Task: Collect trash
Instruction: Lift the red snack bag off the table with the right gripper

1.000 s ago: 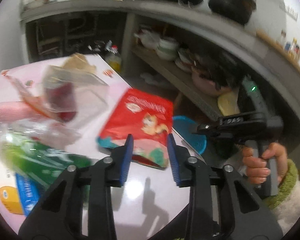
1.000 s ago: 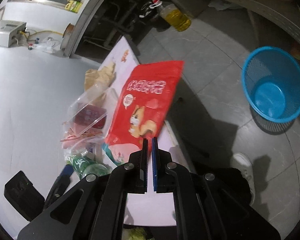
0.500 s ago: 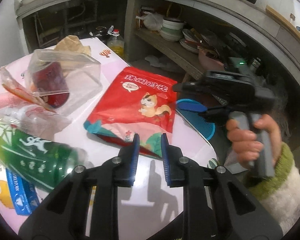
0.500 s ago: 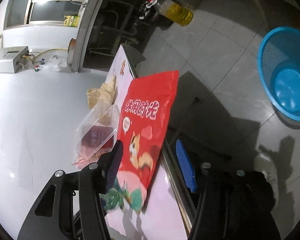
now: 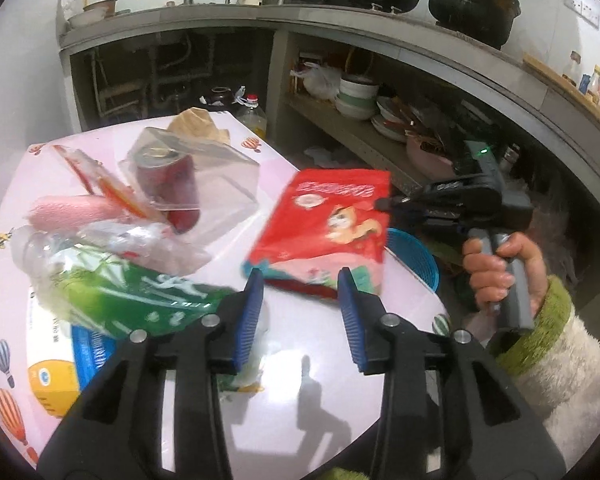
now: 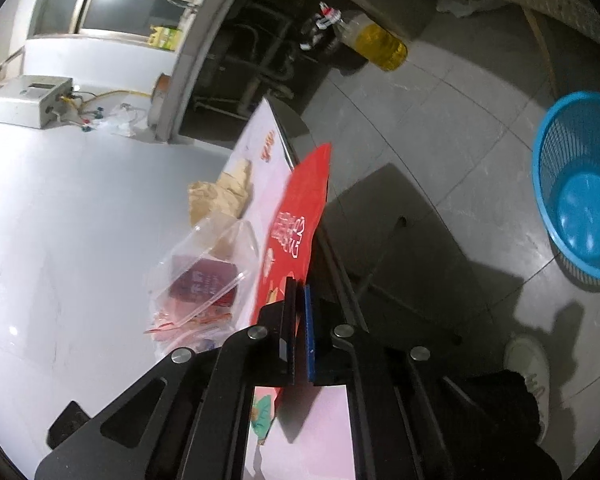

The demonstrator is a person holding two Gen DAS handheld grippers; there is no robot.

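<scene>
A red snack bag (image 5: 332, 220) lies at the right edge of the pink table (image 5: 300, 368). My right gripper (image 6: 298, 320) is shut on the bag's near edge (image 6: 296, 220) and tilts that edge up. In the left wrist view the right gripper (image 5: 384, 202) comes in from the right, held by a hand in a green cuff. My left gripper (image 5: 300, 280) hovers just short of the bag's lower end. Its jaws are opening and nothing is between them. A blue mesh basket (image 6: 580, 184) stands on the floor beside the table, partly hidden behind the bag (image 5: 414, 256).
On the table's left lie a green bag (image 5: 140, 292), a clear plastic box with a dark red can (image 5: 180, 184), a pink roll (image 5: 72, 212) and crumpled brown paper (image 5: 196, 124). An oil bottle (image 6: 380, 40) stands on the floor. Shelves of dishes (image 5: 360, 96) run behind.
The right gripper opened wide around the red bag's edge, then shut on it and raised that edge. The left gripper's jaws narrowed, then spread wider, and it drew back a little.
</scene>
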